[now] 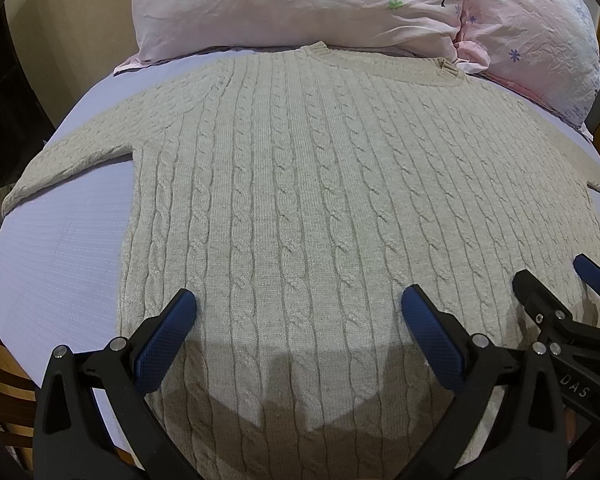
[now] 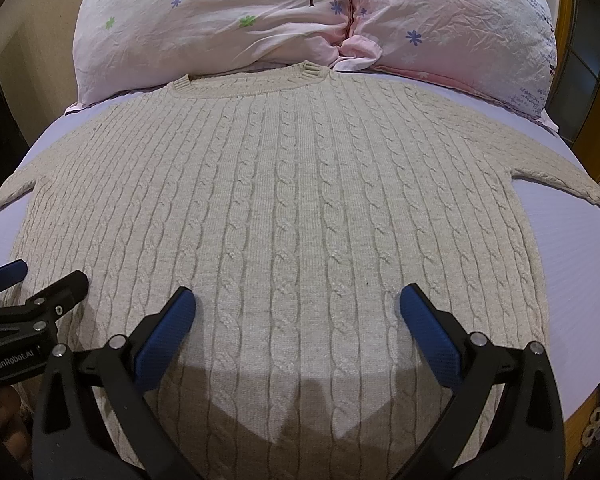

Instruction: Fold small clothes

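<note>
A beige cable-knit sweater is lying flat and face-up on the bed, its neckline pointing toward two pink floral pillows and both sleeves spreading out to the sides. The left hand-held gripper is hovering over the lower left part of the body with its jaws spread wide and nothing between them; the right hand-held gripper is hanging beside it over the lower right part, equally wide apart and empty.

The knit is looking thick, soft and limp, so it is probably going to sag and stretch rather than hold a shape when lifted. It is likely moderately heavy for a garment, and the textured cables should be giving the blue pads good friction. The left sleeve and right sleeve are offering sensible first holds, near each cuff or shoulder seam, pinching through both layers. The hem nearest the cameras is hiding under the grippers' shadows.
</note>
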`<state>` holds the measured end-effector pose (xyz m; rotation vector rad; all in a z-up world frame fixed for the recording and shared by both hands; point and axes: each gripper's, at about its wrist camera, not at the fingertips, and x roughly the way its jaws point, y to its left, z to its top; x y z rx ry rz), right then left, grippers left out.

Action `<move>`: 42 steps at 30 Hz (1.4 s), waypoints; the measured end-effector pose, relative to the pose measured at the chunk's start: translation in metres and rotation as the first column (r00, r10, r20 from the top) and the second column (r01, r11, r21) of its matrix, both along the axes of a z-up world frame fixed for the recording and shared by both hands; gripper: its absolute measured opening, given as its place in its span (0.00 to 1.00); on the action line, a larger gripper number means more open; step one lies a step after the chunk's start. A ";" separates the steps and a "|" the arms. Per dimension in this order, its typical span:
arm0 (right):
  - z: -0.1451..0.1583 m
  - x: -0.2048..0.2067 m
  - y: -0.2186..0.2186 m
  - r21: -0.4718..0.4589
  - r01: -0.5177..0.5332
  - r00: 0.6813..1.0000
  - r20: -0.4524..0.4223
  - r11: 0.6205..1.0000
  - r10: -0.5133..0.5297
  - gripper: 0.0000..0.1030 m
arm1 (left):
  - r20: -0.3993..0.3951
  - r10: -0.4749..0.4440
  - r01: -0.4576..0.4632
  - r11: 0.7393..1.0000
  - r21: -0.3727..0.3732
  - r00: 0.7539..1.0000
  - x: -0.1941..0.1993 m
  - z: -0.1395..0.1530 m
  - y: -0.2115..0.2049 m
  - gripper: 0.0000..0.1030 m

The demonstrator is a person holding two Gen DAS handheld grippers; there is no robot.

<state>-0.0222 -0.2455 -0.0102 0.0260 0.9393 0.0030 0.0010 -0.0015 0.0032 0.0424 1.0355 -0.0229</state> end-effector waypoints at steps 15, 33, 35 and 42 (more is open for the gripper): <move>0.000 0.000 0.000 -0.001 -0.003 1.000 -0.003 1.000 0.003 0.98 | 0.006 0.001 -0.001 1.000 0.001 1.000 -0.001 0.004 0.001 0.99; 0.011 0.000 -0.033 0.151 -0.151 0.988 -0.016 0.977 0.156 0.98 | 0.068 -0.022 0.022 1.000 0.000 0.997 -0.006 0.002 0.002 0.99; 0.026 0.007 -0.075 0.229 -0.062 0.998 0.029 0.971 0.057 0.98 | 0.065 -0.031 0.032 0.999 -0.012 0.997 -0.006 0.003 0.004 0.99; 0.038 0.047 -0.314 0.366 0.518 0.826 0.020 0.773 -0.563 0.84 | 0.181 -0.018 0.034 0.996 -0.087 0.983 -0.008 0.019 0.030 0.99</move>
